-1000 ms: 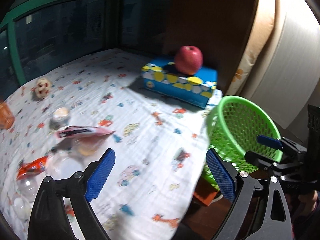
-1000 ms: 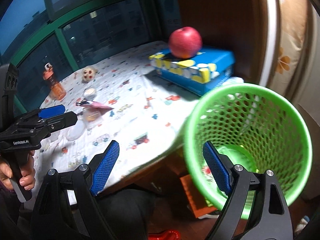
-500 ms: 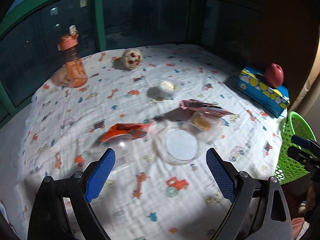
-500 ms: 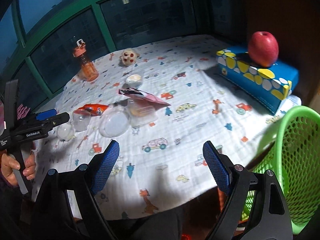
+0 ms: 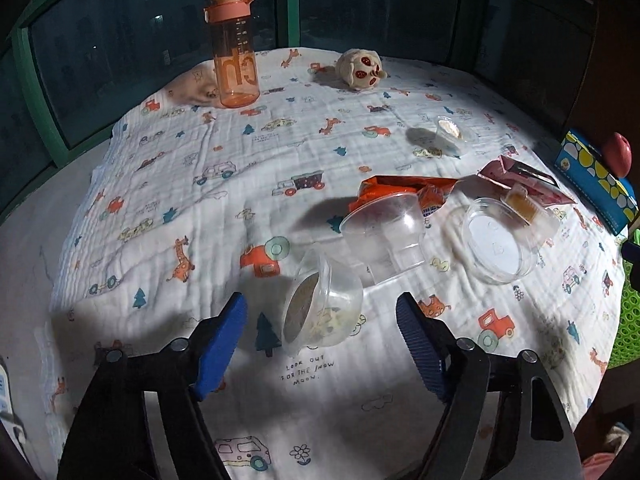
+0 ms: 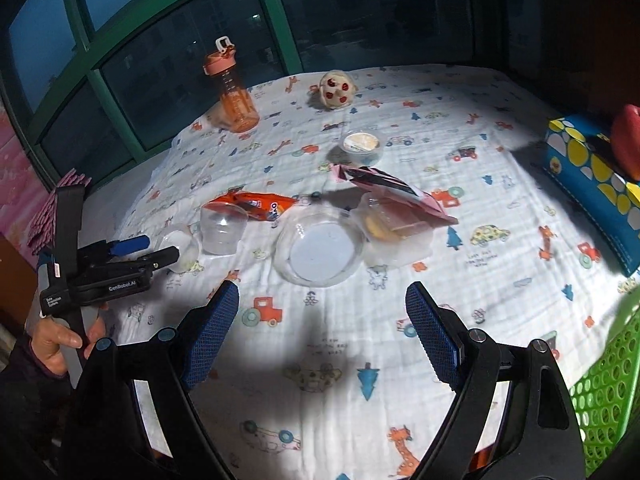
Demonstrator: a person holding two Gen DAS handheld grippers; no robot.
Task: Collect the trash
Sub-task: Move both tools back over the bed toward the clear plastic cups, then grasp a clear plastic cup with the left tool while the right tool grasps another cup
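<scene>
My left gripper (image 5: 320, 344) has just been closing, its jaws half-narrowed around a tipped plastic cup (image 5: 322, 312) lying on its side on the printed cloth (image 5: 192, 208) — pads not touching it. My right gripper (image 6: 322, 328) gapes wide and empty, near the clear round lid (image 6: 320, 250). The green basket (image 6: 608, 392) sits at the table's right edge.

A table covered by a white cloth printed with cars, trees and giraffes (image 5: 208, 216) carries everything. Far left stands an orange transparent drinking bottle (image 5: 234, 52); far centre lies a small beige plush toy (image 5: 360, 69). Near the middle lie a tipped clear plastic tub (image 5: 324, 312), an upturned clear cup (image 5: 390, 236), an orange snack wrapper (image 5: 396, 188), a round clear lid (image 5: 498, 246), a small sauce cup (image 5: 450, 130) and a pink wrapper (image 5: 520, 178). Far right sits a blue box with yellow dots (image 5: 596, 188).
</scene>
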